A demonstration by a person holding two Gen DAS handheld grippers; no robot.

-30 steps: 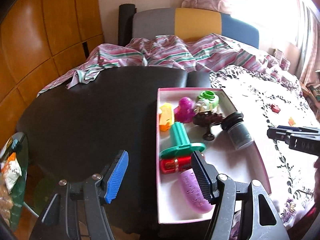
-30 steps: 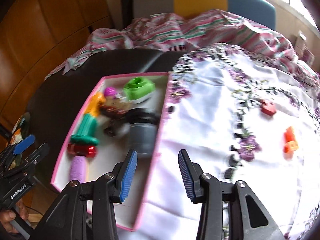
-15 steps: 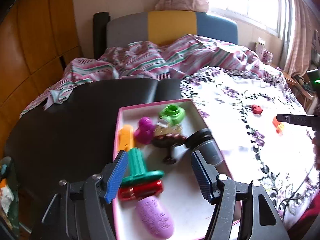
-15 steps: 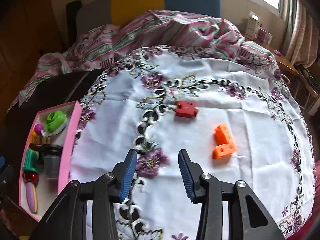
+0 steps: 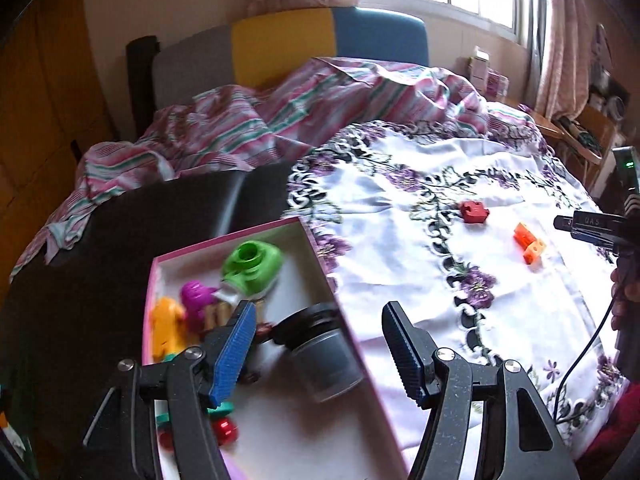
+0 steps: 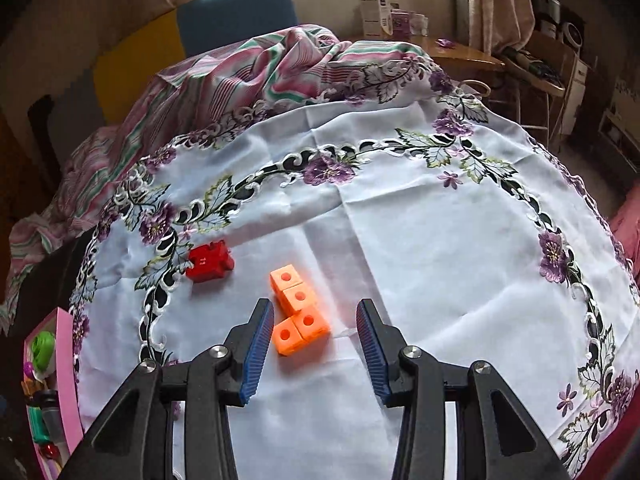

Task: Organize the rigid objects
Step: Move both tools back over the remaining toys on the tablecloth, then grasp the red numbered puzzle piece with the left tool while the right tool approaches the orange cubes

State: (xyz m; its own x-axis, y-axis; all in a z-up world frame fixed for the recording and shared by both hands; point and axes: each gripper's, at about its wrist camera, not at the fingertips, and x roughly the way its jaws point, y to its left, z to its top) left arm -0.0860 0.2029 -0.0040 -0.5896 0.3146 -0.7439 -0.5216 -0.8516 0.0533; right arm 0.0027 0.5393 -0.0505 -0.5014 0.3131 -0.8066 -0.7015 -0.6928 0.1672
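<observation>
An orange L-shaped block piece lies on the white flowered cloth, and a red puzzle-shaped block rests to its left. My right gripper hovers open just in front of the orange piece, its near end between the finger lines, pads not touching. In the left wrist view my left gripper hangs open over the right wall of the pink box, nothing gripped. The box holds a grey jar, a green toy, a purple toy and a yellow toy. The orange piece and red block show far right there.
A striped pink sheet is bunched at the back of the cloth. Black tabletop shows left of the box. A wooden side table with small boxes stands behind. A person's hand holds the right gripper at the left view's right edge.
Both grippers swept right. The right one left the pink box and now faces the orange piece. The left one moved from the box's left part to its right wall. Jaw openings look unchanged.
</observation>
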